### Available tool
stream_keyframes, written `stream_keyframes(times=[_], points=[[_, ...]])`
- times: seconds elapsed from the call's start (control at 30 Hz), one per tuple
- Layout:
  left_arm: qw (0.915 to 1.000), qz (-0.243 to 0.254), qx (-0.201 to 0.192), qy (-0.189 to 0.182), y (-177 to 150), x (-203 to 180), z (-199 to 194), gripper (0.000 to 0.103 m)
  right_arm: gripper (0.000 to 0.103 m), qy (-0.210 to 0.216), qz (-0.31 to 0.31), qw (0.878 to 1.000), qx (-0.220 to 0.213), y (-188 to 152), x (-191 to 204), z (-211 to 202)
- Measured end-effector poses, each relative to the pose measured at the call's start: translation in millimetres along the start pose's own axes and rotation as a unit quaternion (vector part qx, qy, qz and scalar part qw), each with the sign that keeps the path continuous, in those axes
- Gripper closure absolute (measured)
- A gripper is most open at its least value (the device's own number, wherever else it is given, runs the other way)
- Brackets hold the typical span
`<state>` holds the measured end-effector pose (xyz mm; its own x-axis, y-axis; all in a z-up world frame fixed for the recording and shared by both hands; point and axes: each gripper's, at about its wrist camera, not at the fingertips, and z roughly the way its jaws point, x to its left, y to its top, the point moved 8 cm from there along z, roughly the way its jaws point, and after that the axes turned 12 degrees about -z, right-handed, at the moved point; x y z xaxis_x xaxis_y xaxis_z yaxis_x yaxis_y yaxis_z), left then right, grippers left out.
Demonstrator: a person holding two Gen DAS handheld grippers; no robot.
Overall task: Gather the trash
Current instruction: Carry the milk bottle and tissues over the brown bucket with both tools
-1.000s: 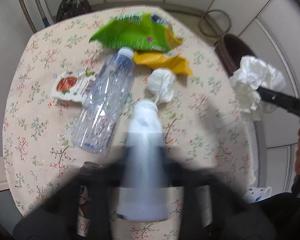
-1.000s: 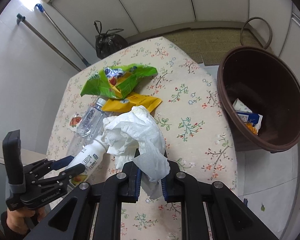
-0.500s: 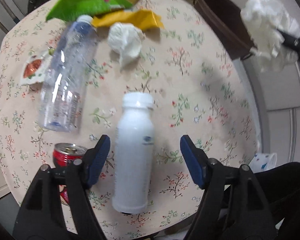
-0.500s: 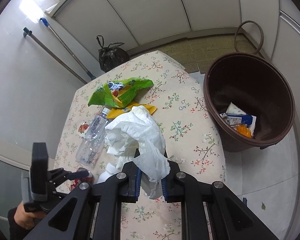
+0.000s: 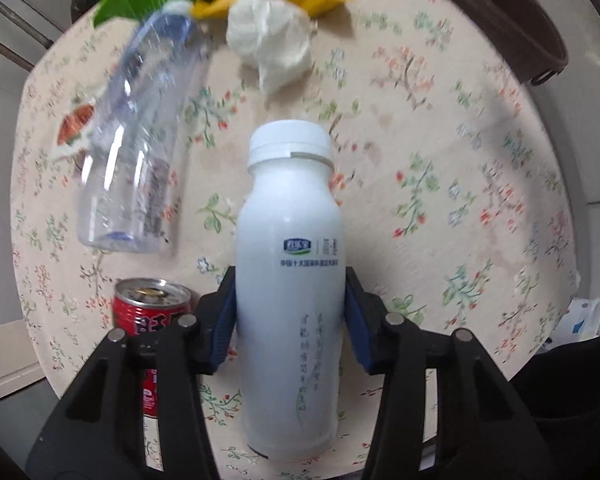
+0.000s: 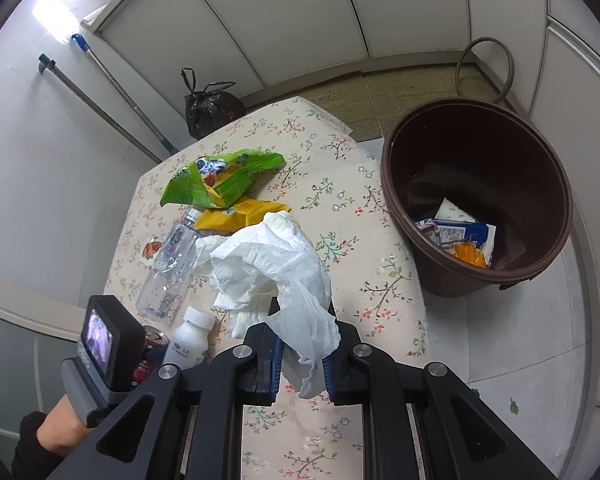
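My left gripper (image 5: 289, 312) is shut on a white milk bottle (image 5: 289, 280) that stands on the floral table (image 5: 460, 184); its blue pads press both sides. The bottle also shows in the right wrist view (image 6: 190, 340). My right gripper (image 6: 300, 356) is shut on a crumpled white tissue (image 6: 276, 268), held above the table. The brown trash bin (image 6: 476, 208) stands off the table's right edge, with some wrappers inside. On the table lie a clear plastic bottle (image 5: 136, 152), a red can (image 5: 150, 312), a tissue ball (image 5: 272, 40), and green (image 6: 220, 176) and yellow (image 6: 240, 214) bags.
A small sauce packet (image 5: 74, 128) lies at the table's left edge. A black garbage bag (image 6: 210, 104) and mop handles (image 6: 100, 108) stand by the far wall. A wire ring (image 6: 486, 68) leans behind the bin.
My left gripper has closed from open onto the white milk bottle and moved closer to it. My right gripper has stayed shut on the tissue and drawn back a little.
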<state>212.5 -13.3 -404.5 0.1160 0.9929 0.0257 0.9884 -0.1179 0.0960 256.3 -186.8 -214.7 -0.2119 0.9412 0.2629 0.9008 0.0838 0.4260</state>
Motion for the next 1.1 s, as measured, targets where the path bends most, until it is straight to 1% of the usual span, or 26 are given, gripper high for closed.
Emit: stream_keyframes(times=[0.13, 0.3, 0.37, 0.43, 0.53, 0.63, 0.73, 0.83, 0.87, 1.1], points=[[0.9990, 0.003, -0.042, -0.013, 7, -6, -17, 0.052, 0.086, -0.004, 0.001, 1.000, -0.017, 1, -5, -15], [0.9954, 0.004, -0.090, -0.031, 22, -15, -41, 0.052, 0.086, -0.010, 0.005, 0.999, -0.040, 3, -17, -31], [0.9934, 0.004, -0.109, -0.035, 31, -21, -62, 0.052, 0.086, -0.015, 0.009, 0.999, -0.048, 4, -22, -37], [0.9913, 0.003, -0.124, -0.044, 36, -27, -73, 0.052, 0.086, -0.020, 0.013, 0.998, -0.058, 5, -28, -44], [0.9879, 0.006, -0.146, -0.052, 45, -46, -108, 0.052, 0.086, -0.032, 0.020, 0.997, -0.071, 7, -38, -53], [0.9847, 0.012, -0.162, -0.063, 48, -47, -141, 0.052, 0.086, -0.037, 0.033, 0.996, -0.079, 9, -51, -59], [0.9809, 0.023, -0.180, -0.070, 60, -69, -153, 0.052, 0.086, -0.042, 0.051, 0.994, -0.087, 10, -67, -63], [0.9772, 0.036, -0.195, -0.077, 72, -92, -161, 0.052, 0.086, -0.056, 0.077, 0.991, -0.095, 10, -91, -66], [0.9756, 0.040, -0.198, -0.087, 79, -104, -162, 0.052, 0.086, -0.062, 0.086, 0.990, -0.096, 10, -100, -66], [0.9651, 0.077, -0.224, -0.113, 118, -175, -172, 0.052, 0.086, -0.092, 0.136, 0.981, -0.103, 9, -157, -57]])
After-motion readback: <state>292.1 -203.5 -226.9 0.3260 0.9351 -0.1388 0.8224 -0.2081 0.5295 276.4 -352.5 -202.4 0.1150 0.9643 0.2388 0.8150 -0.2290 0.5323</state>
